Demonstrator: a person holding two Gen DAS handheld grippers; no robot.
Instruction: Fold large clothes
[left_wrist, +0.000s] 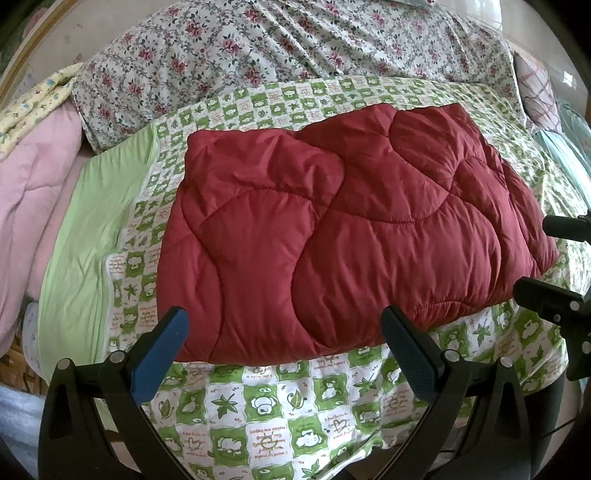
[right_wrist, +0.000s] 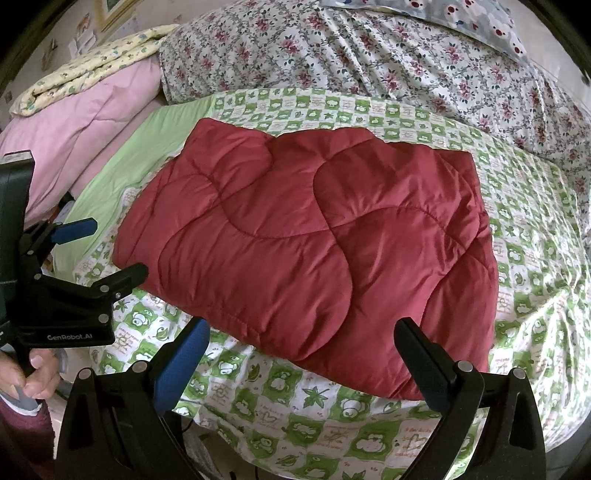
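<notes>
A dark red quilted garment (left_wrist: 343, 229) lies folded into a thick rectangle on the green-and-white patterned sheet (left_wrist: 280, 402). My left gripper (left_wrist: 284, 325) hovers open at its near edge, with nothing between the fingers. In the right wrist view the same red garment (right_wrist: 310, 243) fills the middle, and my right gripper (right_wrist: 306, 339) stands open just above its near edge, holding nothing. The left gripper (right_wrist: 107, 247) shows at the left of that view, open, held by a hand (right_wrist: 33, 376). The right gripper's black fingers (left_wrist: 554, 295) show at the right edge of the left wrist view.
A floral quilt (left_wrist: 280, 48) is heaped along the far side of the bed. Pink bedding (left_wrist: 33, 192) with a yellow patterned cloth (left_wrist: 37, 99) on top lies to the left. A plain green band (left_wrist: 92, 243) borders the sheet. A patterned pillow (right_wrist: 461, 18) lies at the far right.
</notes>
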